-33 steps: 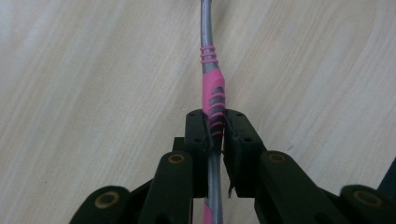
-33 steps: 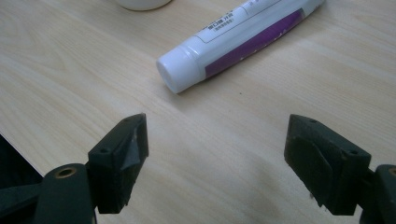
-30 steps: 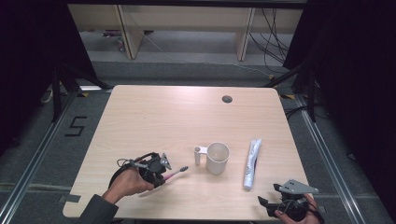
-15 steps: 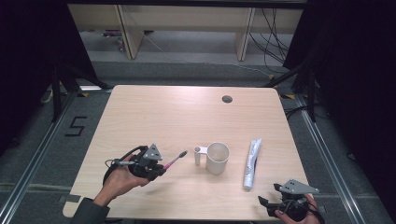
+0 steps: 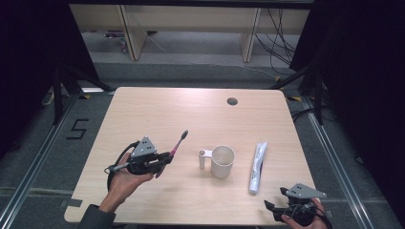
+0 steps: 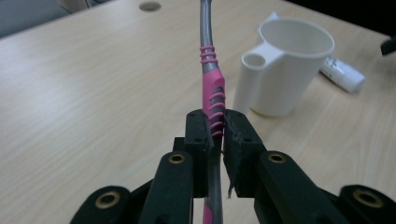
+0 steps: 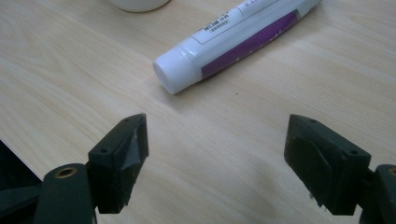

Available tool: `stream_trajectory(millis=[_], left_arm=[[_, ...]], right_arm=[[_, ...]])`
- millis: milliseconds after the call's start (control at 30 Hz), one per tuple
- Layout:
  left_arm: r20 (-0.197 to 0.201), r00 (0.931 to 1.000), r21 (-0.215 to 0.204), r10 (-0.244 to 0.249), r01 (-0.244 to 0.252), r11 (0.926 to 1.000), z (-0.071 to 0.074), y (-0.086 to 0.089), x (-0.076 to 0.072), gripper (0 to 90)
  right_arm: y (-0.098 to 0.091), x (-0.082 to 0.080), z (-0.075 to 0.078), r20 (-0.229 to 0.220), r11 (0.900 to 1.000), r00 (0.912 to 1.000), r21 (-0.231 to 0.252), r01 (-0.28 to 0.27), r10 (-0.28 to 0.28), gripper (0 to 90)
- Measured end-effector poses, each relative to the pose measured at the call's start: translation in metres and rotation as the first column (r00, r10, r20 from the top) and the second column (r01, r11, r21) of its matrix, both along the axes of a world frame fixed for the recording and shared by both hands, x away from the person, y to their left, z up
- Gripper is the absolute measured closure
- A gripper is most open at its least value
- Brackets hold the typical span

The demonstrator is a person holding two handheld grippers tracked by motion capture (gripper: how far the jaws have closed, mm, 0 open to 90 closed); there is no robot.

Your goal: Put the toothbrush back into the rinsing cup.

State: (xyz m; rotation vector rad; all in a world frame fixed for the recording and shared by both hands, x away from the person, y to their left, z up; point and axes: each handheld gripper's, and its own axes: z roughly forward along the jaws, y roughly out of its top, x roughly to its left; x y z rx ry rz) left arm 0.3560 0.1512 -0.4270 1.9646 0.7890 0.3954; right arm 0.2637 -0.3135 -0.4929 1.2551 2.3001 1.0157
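Pale wood grain is running across the bench [image 5: 143,114], which is standing on a grey floor with dark curtains hanging at either side and a round hole [image 5: 232,101] sitting near its far edge. At the near left, a hand [image 5: 125,179] is holding the left gripper [image 5: 165,156] above the bench, and its fingers [image 6: 198,135] are clamping the pink grip of a toothbrush [image 5: 177,143] between them. From there the toothbrush is angling up and away, its head pointing toward the far side. In the left gripper view its grey neck is rising past a white cup [image 6: 285,70] that is standing upright just to the right, handle turned toward the gripper. A white and purple toothpaste tube [image 5: 258,166] is lying on the bench just right of the cup, cap toward the near edge. The right gripper [image 7: 233,154] is hovering at the near right corner, its fingers [image 7: 123,154] spread wide and gripping nothing, with the tube's cap lying just beyond them.
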Motion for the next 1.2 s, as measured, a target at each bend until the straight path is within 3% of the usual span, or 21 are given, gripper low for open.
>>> stream_trajectory(millis=[100, 167, 200, 233, 300, 333, 433, 467, 567, 667, 800, 900, 967, 1000, 1067, 1133, 1200], left_arm=[[0.024, 0.9996, -0.031, 0.016, -0.015, 0.9994, 0.001, -0.002, 0.000, 79.7], [0.053, 0.9981, -0.071, 0.031, -0.027, 0.9971, 0.001, -0.005, 0.001, 79.7], [0.082, 0.9956, -0.117, 0.044, -0.034, 0.9925, 0.002, -0.008, 0.002, 79.7], [0.097, 0.9940, -0.112, 0.051, -0.041, 0.9929, 0.003, -0.009, 0.002, 79.7], [0.121, 0.9908, -0.151, 0.061, -0.042, 0.9876, 0.004, -0.012, 0.003, 79.7], [0.121, 0.9908, -0.151, 0.061, -0.042, 0.9876, 0.004, -0.012, 0.003, 79.7], [0.143, 0.9867, -0.193, 0.078, -0.049, 0.9799, 0.005, -0.016, 0.003, 79.7], [0.156, 0.9837, -0.225, 0.090, -0.053, 0.9730, 0.005, -0.019, 0.004, 79.7], [0.155, 0.9840, -0.231, 0.088, -0.050, 0.9717, 0.005, -0.022, 0.007, 79.7], [0.155, 0.9818, -0.251, 0.110, -0.068, 0.9655, 0.004, -0.027, 0.008, 79.7], [0.188, 0.9745, -0.270, 0.123, -0.069, 0.9603, 0.003, -0.033, 0.010, 79.7], [0.192, 0.9732, -0.307, 0.126, -0.062, 0.9498, 0.002, -0.038, 0.013, 79.8], [0.202, 0.9710, -0.311, 0.128, -0.060, 0.9484, 0.002, -0.039, 0.014, 79.8], [0.214, 0.9699, -0.345, 0.116, -0.036, 0.9379, 0.002, -0.042, 0.015, 79.8], [0.219, 0.9680, -0.337, 0.122, -0.043, 0.9406, 0.003, -0.042, 0.014, 79.8], [0.236, 0.9654, -0.353, 0.110, -0.021, 0.9355, 0.004, -0.046, 0.014, 79.8], [0.242, 0.9647, -0.353, 0.103, -0.011, 0.9355, 0.005, -0.048, 0.014, 79.8]], right_arm=[[0.000, 0.000, 0.000, -0.002, 1.0000, 1.0000, 0.001, 0.004, -0.004, 22.9], [0.000, 0.000, 0.000, -0.001, 1.0000, 1.0000, 0.005, 0.002, -0.002, 22.9], [0.000, 0.000, 0.000, -0.002, 1.0000, 1.0000, 0.000, 0.003, -0.003, 22.9], [0.000, 0.000, 0.000, 0.000, 1.0000, 1.0000, 0.001, 0.002, -0.002, 22.9], [0.000, 0.000, 0.000, -0.001, 1.0000, 1.0000, 0.004, 0.004, -0.004, 22.8], [0.000, 0.000, 0.000, -0.001, 1.0000, 1.0000, 0.004, 0.004, -0.004, 22.8], [0.000, 0.000, 0.000, 0.000, 1.0000, 1.0000, 0.000, 0.002, -0.002, 22.9], [0.000, 0.000, 0.000, -0.001, 1.0000, 1.0000, 0.000, 0.003, -0.003, 22.8], [0.000, 0.000, 0.000, 0.007, 1.0000, 1.0000, -0.004, -0.003, 0.003, 22.9], [0.000, 0.000, 0.000, 0.000, 1.0000, 1.0000, -0.001, 0.003, -0.003, 22.8], [0.000, 0.000, 0.000, 0.002, 1.0000, 1.0000, -0.003, 0.002, -0.002, 22.9], [0.000, 0.000, -0.001, 0.005, 1.0000, 1.0000, 0.002, -0.003, 0.003, 22.9], [0.000, 0.000, 0.000, 0.000, 1.0000, 1.0000, 0.001, 0.002, -0.002, 22.9], [0.000, 0.000, 0.000, -0.003, 1.0000, 1.0000, 0.000, 0.002, -0.002, 22.8], [0.000, 0.000, 0.000, -0.006, 1.0000, 1.0000, 0.004, 0.005, -0.005, 22.8], [0.001, -0.001, 0.000, -0.005, 0.9998, 0.9999, 0.018, 0.011, -0.011, 22.8], [0.000, 0.000, 0.000, -0.002, 1.0000, 1.0000, 0.003, -0.001, 0.001, 22.8]])
